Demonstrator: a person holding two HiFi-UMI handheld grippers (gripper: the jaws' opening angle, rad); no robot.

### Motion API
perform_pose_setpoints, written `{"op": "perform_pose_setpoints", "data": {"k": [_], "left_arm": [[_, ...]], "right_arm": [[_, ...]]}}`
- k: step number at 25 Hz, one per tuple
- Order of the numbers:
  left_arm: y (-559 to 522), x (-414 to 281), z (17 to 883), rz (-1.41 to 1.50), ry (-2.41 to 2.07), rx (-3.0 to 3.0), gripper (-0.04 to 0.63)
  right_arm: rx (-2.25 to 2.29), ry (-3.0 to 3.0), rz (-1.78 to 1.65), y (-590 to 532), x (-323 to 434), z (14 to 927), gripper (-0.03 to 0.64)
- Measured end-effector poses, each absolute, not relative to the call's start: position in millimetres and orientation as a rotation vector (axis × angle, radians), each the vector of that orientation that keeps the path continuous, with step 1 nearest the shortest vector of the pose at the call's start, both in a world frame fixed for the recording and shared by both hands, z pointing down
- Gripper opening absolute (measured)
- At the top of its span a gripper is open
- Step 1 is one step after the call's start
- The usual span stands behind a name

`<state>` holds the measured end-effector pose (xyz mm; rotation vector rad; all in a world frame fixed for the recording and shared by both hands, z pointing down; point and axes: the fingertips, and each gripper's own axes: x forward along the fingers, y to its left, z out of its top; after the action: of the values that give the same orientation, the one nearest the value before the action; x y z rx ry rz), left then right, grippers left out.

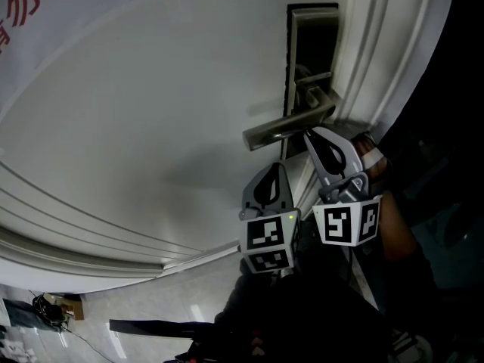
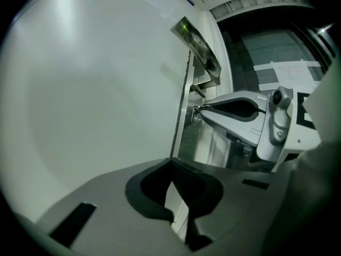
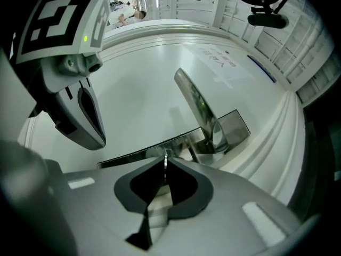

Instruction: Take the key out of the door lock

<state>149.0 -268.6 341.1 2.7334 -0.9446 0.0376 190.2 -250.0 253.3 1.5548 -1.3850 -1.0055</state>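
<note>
Right gripper (image 3: 164, 167): jaws closed on the key (image 3: 165, 159), which is pinched at the tips and seen edge-on. The key is at the lock plate (image 3: 234, 128), just below the lever handle (image 3: 194, 97) of the white door (image 1: 151, 127); whether its blade remains in the keyhole cannot be told. Left gripper (image 2: 172, 164): jaws together, nothing between them, just beside the right gripper

Two hand-held grippers of pale grey moulded plastic, each with a dark teardrop-shaped window in its side. The left gripper (image 1: 278, 166) ends in a cube of black-and-white square markers (image 1: 268, 242) with a small green light (image 1: 291, 217). The right gripper (image 1: 308, 134) has a matching cube (image 1: 346, 223) and a round grey pivot hub (image 2: 281, 96). The fingers (image 2: 187, 176) are lined with black ribbed pads. The person wears dark clothing (image 1: 302, 316).
</note>
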Motion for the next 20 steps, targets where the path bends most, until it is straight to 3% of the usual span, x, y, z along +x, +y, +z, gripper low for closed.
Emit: {"op": "perform_pose_setpoints", "data": {"k": [20], "left_arm": [[-272.0, 141.5, 343.4, 0.046, -0.969, 2.698, 0.000]], "right_arm": [[1.371, -1.228, -1.105, -249.3, 189.7, 256.6, 0.012]]}}
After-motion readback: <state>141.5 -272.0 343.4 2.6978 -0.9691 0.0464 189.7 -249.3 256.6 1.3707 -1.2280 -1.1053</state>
